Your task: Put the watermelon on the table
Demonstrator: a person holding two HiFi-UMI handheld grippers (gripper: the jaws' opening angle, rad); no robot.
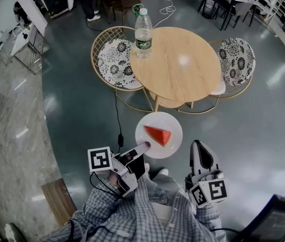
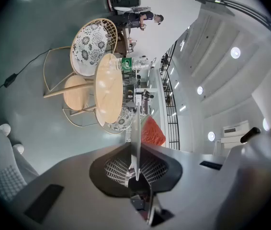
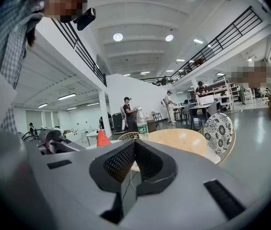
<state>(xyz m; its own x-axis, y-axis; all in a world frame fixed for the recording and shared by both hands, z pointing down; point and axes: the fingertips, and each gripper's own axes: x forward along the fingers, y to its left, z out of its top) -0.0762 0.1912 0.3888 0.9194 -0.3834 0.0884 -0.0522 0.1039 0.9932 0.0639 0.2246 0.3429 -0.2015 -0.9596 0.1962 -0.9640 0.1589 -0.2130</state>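
Note:
A red watermelon slice [image 1: 158,134] lies on a small white plate [image 1: 171,122]. My left gripper [image 1: 145,146] is shut on the plate's near rim and holds it in the air, short of the round wooden table [image 1: 183,69]. In the left gripper view the plate [image 2: 137,143] shows edge-on between the closed jaws of the left gripper [image 2: 136,164], with the slice [image 2: 152,132] on its right side. My right gripper [image 1: 199,146] hangs beside the plate, shut and empty. The right gripper [image 3: 134,150] has its jaws together in its own view, where the slice [image 3: 102,139] is at the left.
A water bottle [image 1: 143,34] stands at the table's far left edge. Two patterned wire chairs [image 1: 113,59] [image 1: 237,59] flank the table. A black cable [image 1: 117,115] runs over the floor under the left chair. More furniture and people stand farther back.

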